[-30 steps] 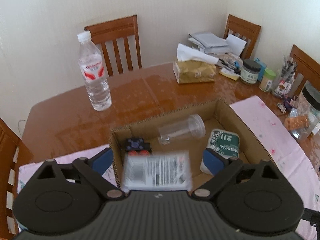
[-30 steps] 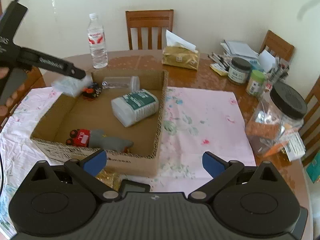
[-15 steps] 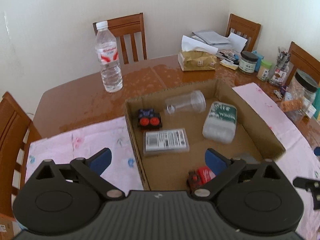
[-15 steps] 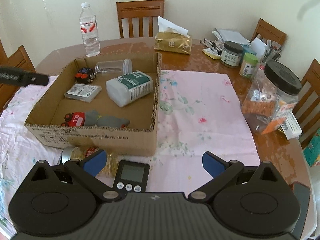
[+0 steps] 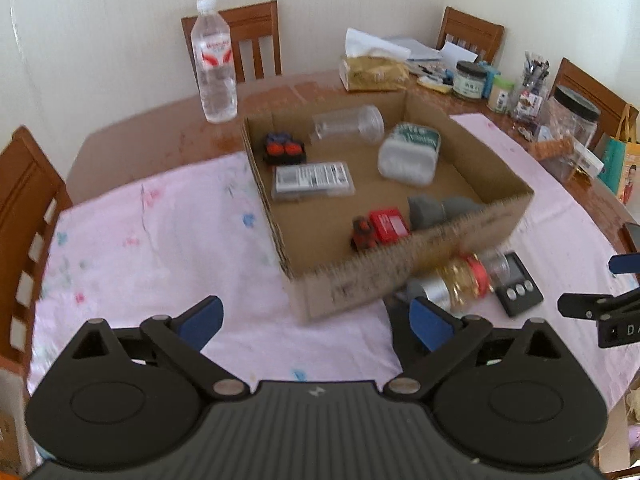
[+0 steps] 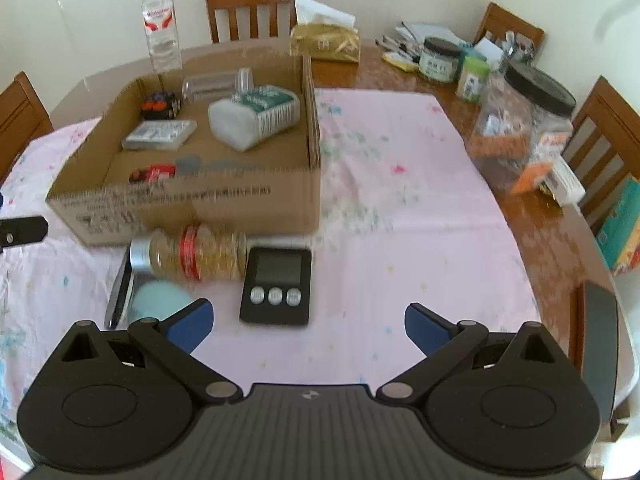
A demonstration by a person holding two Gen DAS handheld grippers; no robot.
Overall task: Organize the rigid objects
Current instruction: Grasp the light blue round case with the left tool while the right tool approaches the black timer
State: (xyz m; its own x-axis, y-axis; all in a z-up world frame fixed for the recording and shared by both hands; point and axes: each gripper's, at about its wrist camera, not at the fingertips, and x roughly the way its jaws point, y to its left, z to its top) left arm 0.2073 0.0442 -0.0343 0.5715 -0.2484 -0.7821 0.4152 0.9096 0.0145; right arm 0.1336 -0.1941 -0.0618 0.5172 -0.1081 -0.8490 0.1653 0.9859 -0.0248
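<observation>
A cardboard box (image 5: pixel 360 288) (image 6: pixel 192 208) on the pink cloth holds a flat clear case (image 5: pixel 313 181) (image 6: pixel 160 135), a white tub (image 5: pixel 410 156) (image 6: pixel 256 116), a clear cup (image 5: pixel 348 124), two toy cars (image 5: pixel 284 149) (image 5: pixel 380 227) and a grey lump (image 5: pixel 436 208). In front of the box lie a capsule bottle (image 6: pixel 192 254) (image 5: pixel 460 284), a black timer (image 6: pixel 277 285) (image 5: pixel 518 290), a pale blue disc (image 6: pixel 158 300) and a dark flat thing (image 6: pixel 119 288). My left gripper (image 5: pixel 316 320) is open and empty before the box. My right gripper (image 6: pixel 308 320) is open and empty just behind the timer.
A water bottle (image 5: pixel 213 62) stands behind the box. A tissue pack (image 6: pixel 325 42), jars (image 6: pixel 440 60) and a big black-lidded jar (image 6: pixel 520 128) crowd the table's back right. Wooden chairs (image 6: pixel 252 4) ring the table. A phone (image 6: pixel 598 344) lies at the right edge.
The left gripper let the flat clear case go into the box and drew back, open. The right gripper also drew back, so the bottle and timer before the box came into view.
</observation>
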